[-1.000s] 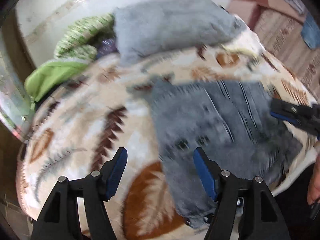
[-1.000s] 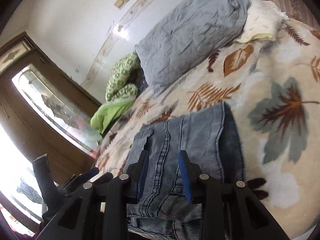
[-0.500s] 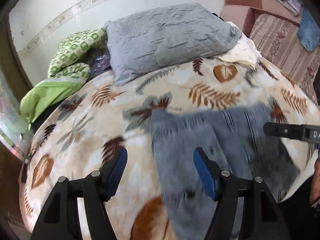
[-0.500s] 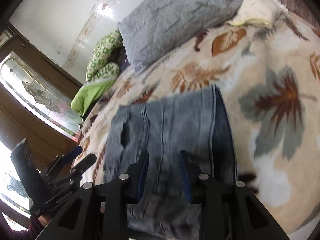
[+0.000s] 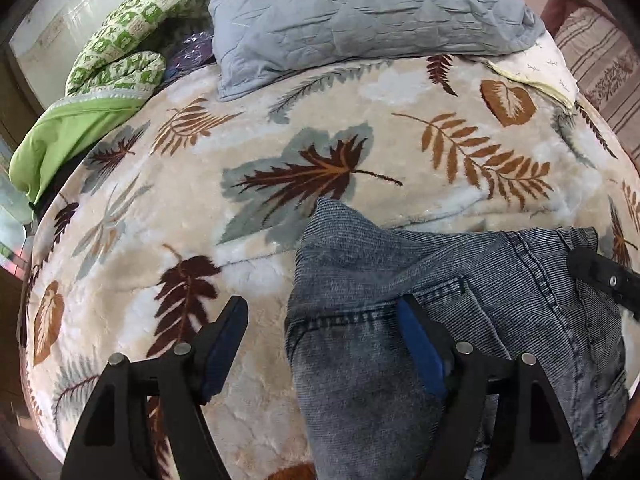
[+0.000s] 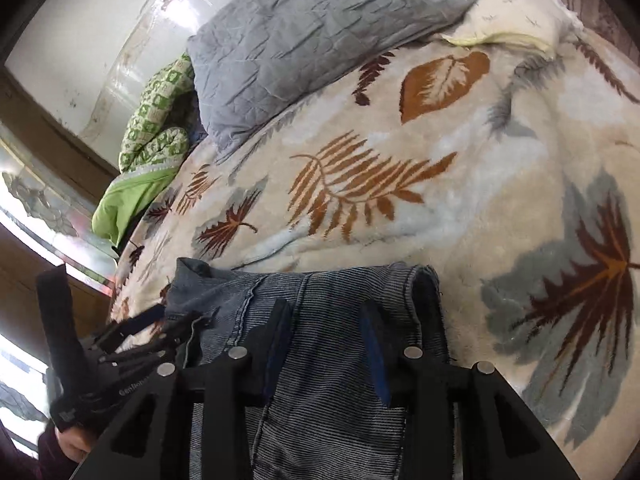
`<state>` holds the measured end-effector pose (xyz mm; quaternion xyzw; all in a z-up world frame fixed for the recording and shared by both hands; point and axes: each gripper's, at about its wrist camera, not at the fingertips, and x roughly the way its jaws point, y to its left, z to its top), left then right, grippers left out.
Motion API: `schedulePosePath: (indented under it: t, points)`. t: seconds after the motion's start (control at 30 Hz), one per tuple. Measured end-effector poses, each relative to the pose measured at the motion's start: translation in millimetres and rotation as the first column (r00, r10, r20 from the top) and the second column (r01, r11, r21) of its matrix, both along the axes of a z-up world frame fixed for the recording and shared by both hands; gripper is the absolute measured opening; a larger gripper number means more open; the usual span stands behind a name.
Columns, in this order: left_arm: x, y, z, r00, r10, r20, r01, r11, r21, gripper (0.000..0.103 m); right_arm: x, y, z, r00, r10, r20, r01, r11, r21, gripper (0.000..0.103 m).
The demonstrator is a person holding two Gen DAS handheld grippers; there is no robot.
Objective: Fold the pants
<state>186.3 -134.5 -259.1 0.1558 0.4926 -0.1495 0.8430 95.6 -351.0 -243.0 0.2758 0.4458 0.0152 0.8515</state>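
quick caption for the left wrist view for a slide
Open left hand-held gripper above the edge of folded jeans on a leaf-print blanket, grey pillow behind.

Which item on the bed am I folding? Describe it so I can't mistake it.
On the leaf-print blanket, look at the near edge, well below the grey quilted pillow. The jeans lie there: the only ribbed blue denim, with seams and a pocket.

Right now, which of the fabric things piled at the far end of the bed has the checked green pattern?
The rolled green-and-white blanket at the far left, beside the plain grey quilted pillow; the cream pillow is unpatterned.
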Motion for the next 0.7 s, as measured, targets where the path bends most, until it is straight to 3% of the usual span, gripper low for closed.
schedulePosePath:
  t: [0.13,0.33,0.43,0.53,0.67,0.7]
  points:
    - [-22,24,25,0.999,0.024,0.04,-0.022,0.999,-0.05,0.078,-23,5,17,0.998,-0.01,0.058,0.013,0.999,-0.044,0.043]
    - [-86,49,44,0.994,-0.037,0.099,0.046,0.995,-0.088,0.078,-66,18,40,0.987,0.045,0.152,-0.036,0.998,-0.057,0.043]
    - [-115,53,38,0.992,-0.075,0.105,0.084,0.994,-0.075,0.078,-88,30,37,0.991,0.059,0.122,-0.053,0.997,-0.052,0.043]
    - [-132,51,21,0.992,-0.11,0.062,0.113,0.992,-0.055,0.078,-103,44,34,0.992,0.086,0.094,-0.08,0.995,-0.067,0.043]
    - [-138,51,0,0.994,-0.099,0.054,0.101,0.994,-0.039,0.078,-107,64,11,0.991,0.129,-0.045,-0.134,0.981,-0.138,0.045]
    - [-138,53,1,0.994,-0.095,0.055,0.097,0.994,-0.046,0.078,-109,70,13,0.99,0.138,-0.039,-0.142,0.974,-0.177,0.045]
